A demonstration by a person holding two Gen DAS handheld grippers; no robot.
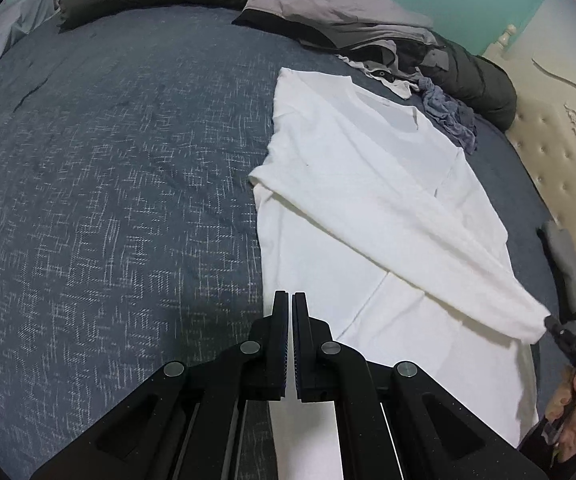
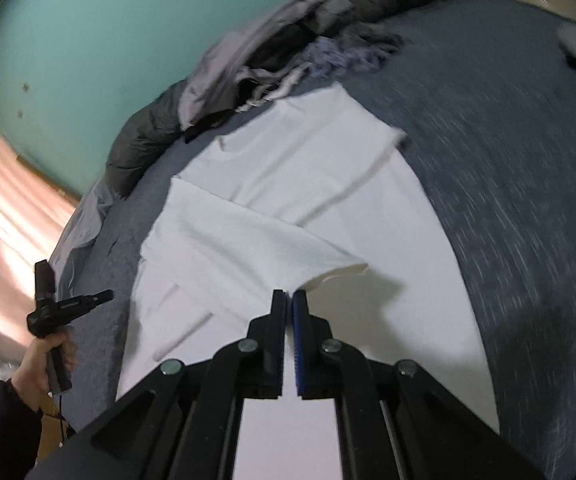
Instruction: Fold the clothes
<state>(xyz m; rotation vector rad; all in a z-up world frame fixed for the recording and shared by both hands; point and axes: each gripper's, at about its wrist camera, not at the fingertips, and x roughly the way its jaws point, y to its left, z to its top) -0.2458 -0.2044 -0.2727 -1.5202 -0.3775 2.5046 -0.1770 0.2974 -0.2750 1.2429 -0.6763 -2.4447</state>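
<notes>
A white long-sleeved shirt [image 1: 368, 168] [image 2: 296, 160] lies flat, front up, on the blue bedspread [image 1: 107, 168]. One sleeve [image 1: 408, 240] [image 2: 247, 240] stretches diagonally across the body of the shirt. My right gripper [image 2: 289, 295] is shut on that sleeve's cuff and holds it a little above the shirt; in the left wrist view the right gripper [image 1: 548, 322] shows at the far right edge. My left gripper [image 1: 290, 300] is shut with nothing in it, over the shirt's lower left edge. In the right wrist view a hand holds the left gripper [image 2: 105, 296] off the bed's side.
A heap of grey and dark clothes [image 1: 340, 16] [image 2: 247, 68] lies beyond the shirt's collar, beside a dark green quilt [image 1: 484, 80]. A cream padded headboard [image 1: 564, 152] borders the bed. A grey folded item [image 1: 568, 264] rests near the bed's edge. Bare bedspread [image 2: 508, 160] flanks the shirt.
</notes>
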